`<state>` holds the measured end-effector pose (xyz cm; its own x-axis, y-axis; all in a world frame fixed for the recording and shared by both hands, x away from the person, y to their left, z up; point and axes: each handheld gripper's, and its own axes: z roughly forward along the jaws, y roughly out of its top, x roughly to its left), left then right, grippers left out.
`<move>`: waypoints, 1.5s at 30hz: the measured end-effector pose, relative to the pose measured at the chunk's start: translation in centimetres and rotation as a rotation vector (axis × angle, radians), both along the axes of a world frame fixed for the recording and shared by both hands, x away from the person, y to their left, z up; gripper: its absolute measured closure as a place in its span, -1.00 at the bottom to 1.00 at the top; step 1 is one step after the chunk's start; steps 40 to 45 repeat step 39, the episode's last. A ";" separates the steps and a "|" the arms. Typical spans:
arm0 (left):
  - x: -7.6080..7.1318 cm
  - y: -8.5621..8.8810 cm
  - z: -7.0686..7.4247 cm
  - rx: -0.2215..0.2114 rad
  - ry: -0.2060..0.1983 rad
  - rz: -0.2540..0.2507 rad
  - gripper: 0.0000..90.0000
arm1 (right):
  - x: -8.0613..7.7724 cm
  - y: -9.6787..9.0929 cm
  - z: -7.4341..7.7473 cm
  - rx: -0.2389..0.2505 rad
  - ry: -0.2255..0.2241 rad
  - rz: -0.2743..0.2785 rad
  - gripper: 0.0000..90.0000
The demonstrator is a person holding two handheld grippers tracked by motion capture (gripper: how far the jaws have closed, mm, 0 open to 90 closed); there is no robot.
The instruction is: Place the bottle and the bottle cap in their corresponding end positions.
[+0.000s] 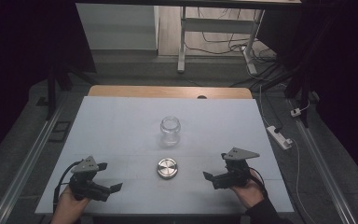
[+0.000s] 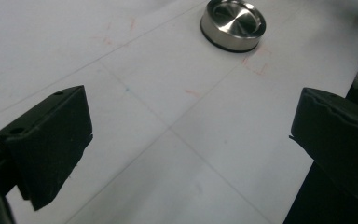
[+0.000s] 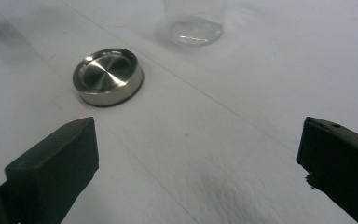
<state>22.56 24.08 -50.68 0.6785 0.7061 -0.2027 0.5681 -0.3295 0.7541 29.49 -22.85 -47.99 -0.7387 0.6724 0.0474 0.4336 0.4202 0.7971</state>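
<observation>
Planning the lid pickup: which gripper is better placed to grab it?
Slight edge to the right gripper: it is open, pointing at the metal lid, roughly level with it. The left gripper, also open, sits lower and nearer the table edge.

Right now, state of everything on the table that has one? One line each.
Glass jar: upright, open, no lid on, looks empty.
Metal lid: off the jar, lying flat on the table in front of it, untouched.
Left hand-held gripper: open, holding nothing, near the table's front edge.
Right hand-held gripper: open, holding nothing, to the right of the lid.
</observation>
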 end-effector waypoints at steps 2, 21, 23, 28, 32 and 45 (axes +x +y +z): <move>-0.4 0.4 0.0 0.000 0.001 0.013 -1.00 | -0.3 -0.7 0.0 0.001 -0.007 -0.019 -1.00; -3.1 3.8 -1.2 -0.010 0.025 0.108 -1.00 | -4.2 -7.1 -0.8 0.013 -0.003 -0.193 -1.00; -3.3 3.9 -1.4 0.001 0.029 0.112 -1.00 | -4.5 -7.6 -1.0 0.009 0.006 -0.207 -1.00; -3.8 4.1 -1.6 0.010 0.040 0.121 -1.00 | -5.3 -8.5 -1.4 -0.001 0.028 -0.230 -1.00; -4.1 4.4 -1.6 0.011 0.046 0.141 -1.00 | -5.8 -8.9 -1.3 0.001 0.030 -0.247 -1.00; -4.3 4.7 -1.7 0.032 0.070 0.161 -1.00 | -6.0 -8.9 -1.3 -0.028 0.041 -0.252 -1.00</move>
